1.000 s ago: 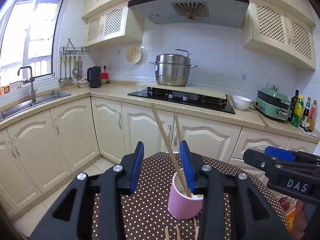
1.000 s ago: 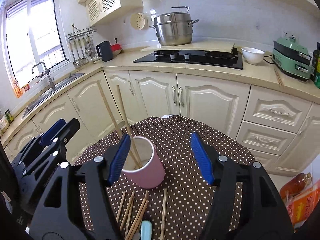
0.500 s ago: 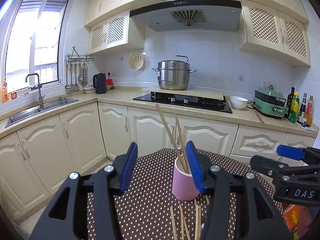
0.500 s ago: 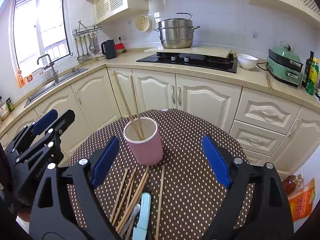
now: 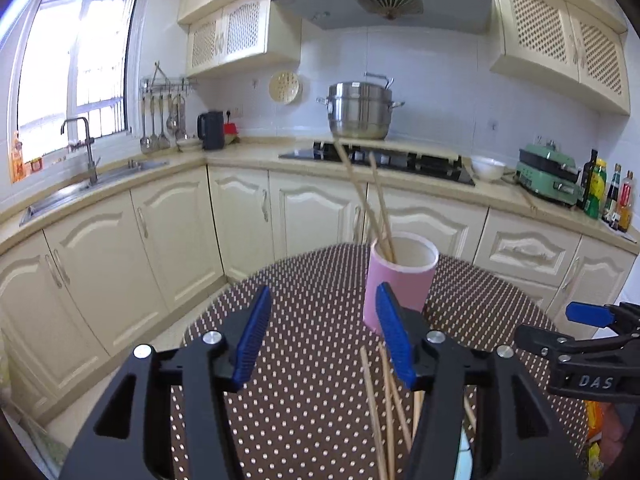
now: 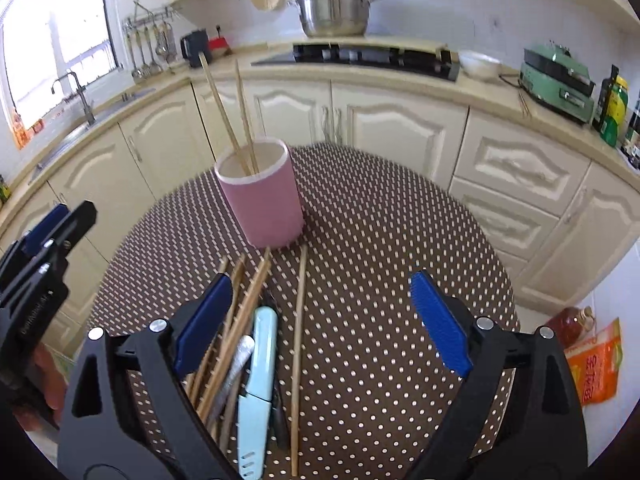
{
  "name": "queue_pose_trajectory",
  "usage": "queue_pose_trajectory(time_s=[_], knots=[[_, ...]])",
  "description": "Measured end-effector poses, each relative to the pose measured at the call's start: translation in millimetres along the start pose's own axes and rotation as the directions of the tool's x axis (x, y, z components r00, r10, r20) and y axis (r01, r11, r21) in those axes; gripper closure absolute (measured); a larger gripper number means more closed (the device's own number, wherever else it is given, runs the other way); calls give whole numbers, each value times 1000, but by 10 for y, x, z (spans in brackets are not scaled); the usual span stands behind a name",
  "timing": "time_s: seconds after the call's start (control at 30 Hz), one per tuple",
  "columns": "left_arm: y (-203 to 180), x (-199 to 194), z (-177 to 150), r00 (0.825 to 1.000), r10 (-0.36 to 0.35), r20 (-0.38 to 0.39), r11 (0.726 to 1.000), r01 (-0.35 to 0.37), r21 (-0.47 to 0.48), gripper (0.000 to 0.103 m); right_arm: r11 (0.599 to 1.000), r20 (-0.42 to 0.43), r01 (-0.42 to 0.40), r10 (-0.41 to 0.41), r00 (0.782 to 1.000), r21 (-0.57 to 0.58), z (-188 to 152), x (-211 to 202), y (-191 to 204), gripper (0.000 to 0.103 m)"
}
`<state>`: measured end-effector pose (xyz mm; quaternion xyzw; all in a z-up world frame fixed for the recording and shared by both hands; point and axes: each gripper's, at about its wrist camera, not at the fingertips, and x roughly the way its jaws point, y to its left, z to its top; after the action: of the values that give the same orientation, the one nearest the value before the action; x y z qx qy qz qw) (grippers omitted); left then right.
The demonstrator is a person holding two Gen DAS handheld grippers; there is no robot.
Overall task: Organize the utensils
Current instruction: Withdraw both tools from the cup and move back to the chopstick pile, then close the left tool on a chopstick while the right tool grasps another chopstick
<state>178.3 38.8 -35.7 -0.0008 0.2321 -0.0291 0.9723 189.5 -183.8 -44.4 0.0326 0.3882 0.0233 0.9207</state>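
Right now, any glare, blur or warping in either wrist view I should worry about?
Left wrist view: window blown out white, counter edge bowed by the fisheye, corners dark, pink cup fairly sharp. Right wrist view: window also blown out, whole frame slightly soft, cabinets curved toward the edges, chopsticks on the table still readable.

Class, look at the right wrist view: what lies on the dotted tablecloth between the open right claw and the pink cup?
In the right wrist view, loose wooden chopsticks lie there, fanned toward the pink cup from the right claw; otherwise bare dotted tablecloth.
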Motion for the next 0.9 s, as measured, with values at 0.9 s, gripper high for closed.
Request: queue_pose_trajectory(time_s=[0.9], knots=[[297,1022,-643,950,-33,-310,998,15,-61,49,998,-201,65,-69,977,-26,-128,1384,-77,14]])
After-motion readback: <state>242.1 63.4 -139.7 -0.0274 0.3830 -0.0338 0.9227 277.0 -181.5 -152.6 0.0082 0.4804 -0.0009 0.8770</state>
